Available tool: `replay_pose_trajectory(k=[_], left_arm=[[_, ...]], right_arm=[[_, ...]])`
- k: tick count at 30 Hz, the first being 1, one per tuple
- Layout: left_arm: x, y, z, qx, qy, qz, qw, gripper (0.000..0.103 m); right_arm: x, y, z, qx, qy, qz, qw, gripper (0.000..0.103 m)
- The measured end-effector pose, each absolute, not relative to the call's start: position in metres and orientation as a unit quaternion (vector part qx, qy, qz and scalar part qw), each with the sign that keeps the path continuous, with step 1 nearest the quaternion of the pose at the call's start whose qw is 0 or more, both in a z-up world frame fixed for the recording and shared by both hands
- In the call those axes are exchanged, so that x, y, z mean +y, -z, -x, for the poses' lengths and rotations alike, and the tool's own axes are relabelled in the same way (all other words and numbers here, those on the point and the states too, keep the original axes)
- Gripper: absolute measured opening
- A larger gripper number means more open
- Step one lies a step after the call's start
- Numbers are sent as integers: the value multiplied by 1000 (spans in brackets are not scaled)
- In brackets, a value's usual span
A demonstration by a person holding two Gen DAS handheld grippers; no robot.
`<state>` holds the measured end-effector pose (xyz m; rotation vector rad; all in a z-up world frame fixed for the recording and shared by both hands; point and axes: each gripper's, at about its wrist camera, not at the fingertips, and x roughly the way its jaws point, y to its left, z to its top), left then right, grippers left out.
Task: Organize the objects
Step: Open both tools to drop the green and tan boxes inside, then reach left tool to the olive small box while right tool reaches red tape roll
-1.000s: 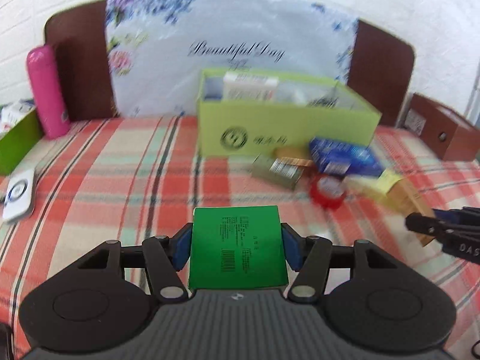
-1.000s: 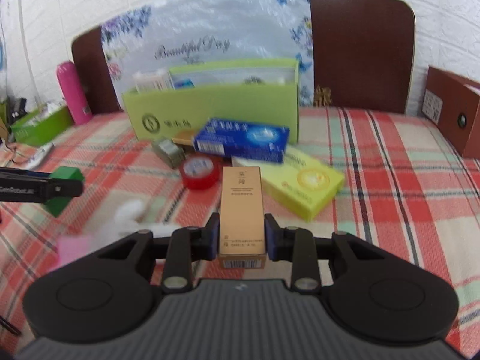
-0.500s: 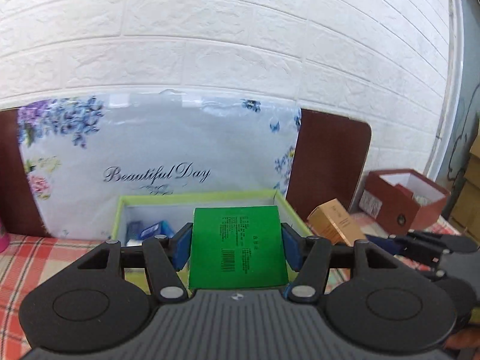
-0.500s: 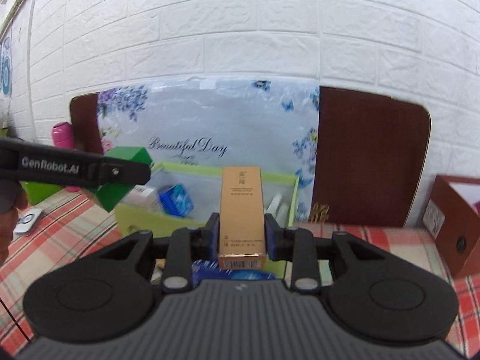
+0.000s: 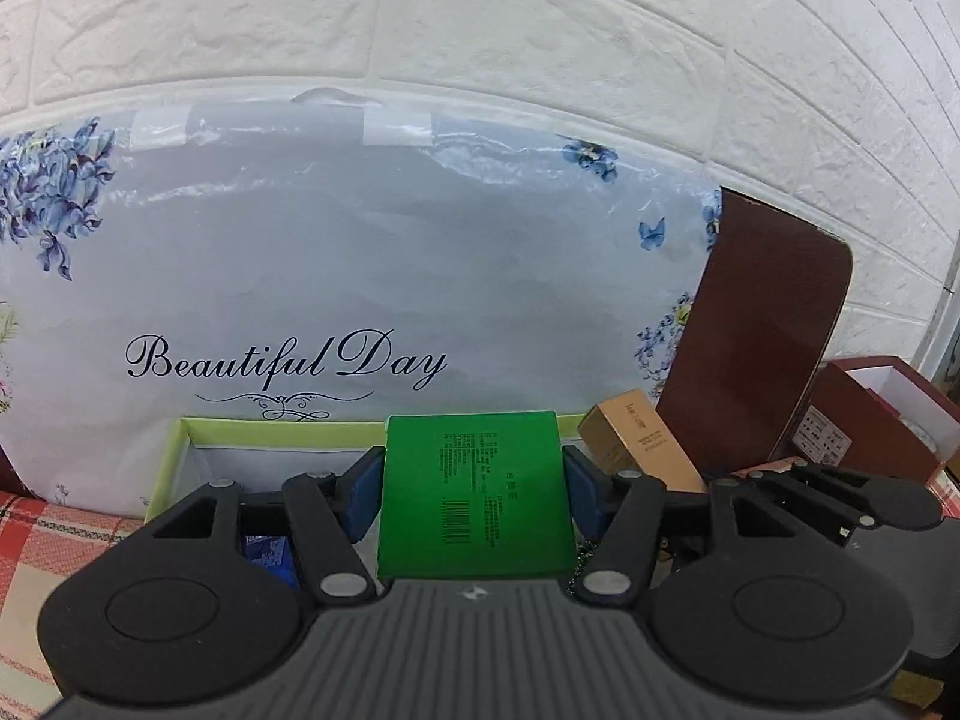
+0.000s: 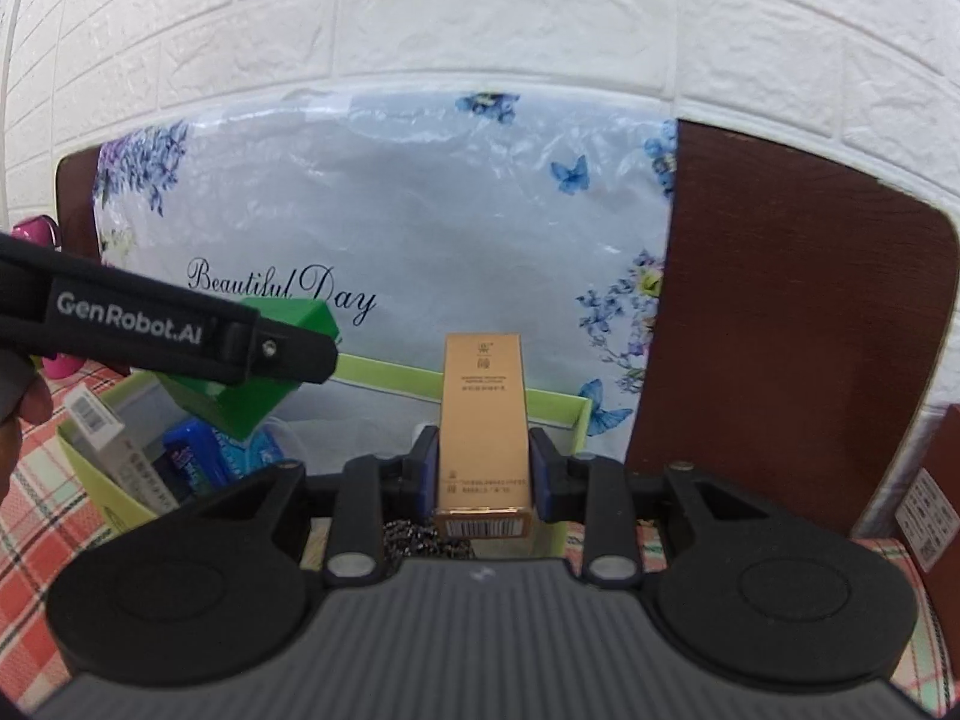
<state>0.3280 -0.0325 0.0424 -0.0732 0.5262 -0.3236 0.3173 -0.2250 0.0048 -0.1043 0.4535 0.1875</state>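
Note:
My left gripper is shut on a green box, held over the left part of the open lime-green box. The green box also shows in the right wrist view under the left gripper's finger. My right gripper is shut on a tall gold box, held upright over the right part of the lime-green box. The gold box shows at the right of the left wrist view. Inside the lime-green box lie a white carton and blue packs.
A floral "Beautiful Day" bag leans on a brown headboard and a white brick wall behind. A brown open box stands at the right. A pink bottle stands at the far left. The plaid cloth covers the surface.
Both grippers have risen from the plaid surface and moved forward over the lime-green box, each still holding its box. The two grippers are now closer together.

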Motion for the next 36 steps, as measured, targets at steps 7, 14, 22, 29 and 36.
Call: replay_pose_trajectory(k=[7, 14, 22, 29, 36], left_arm=[[-19, -46, -303, 237, 148, 49, 959, 87], [-8, -59, -238, 226, 150, 53, 961, 92], [-4, -21, -176, 279, 136, 49, 949, 95], [6, 22, -152, 339, 109, 27, 934, 95], [12, 38, -140, 371, 97, 25, 923, 95]], right_arm=[[-223, -3, -293, 187, -85, 80, 975, 91], [-229, -11, -222, 167, -63, 60, 982, 103], [-236, 6, -151, 225, -57, -11, 973, 103], [-234, 15, -103, 243, -56, -21, 968, 103], [-226, 13, -81, 247, -62, -13, 967, 103]])
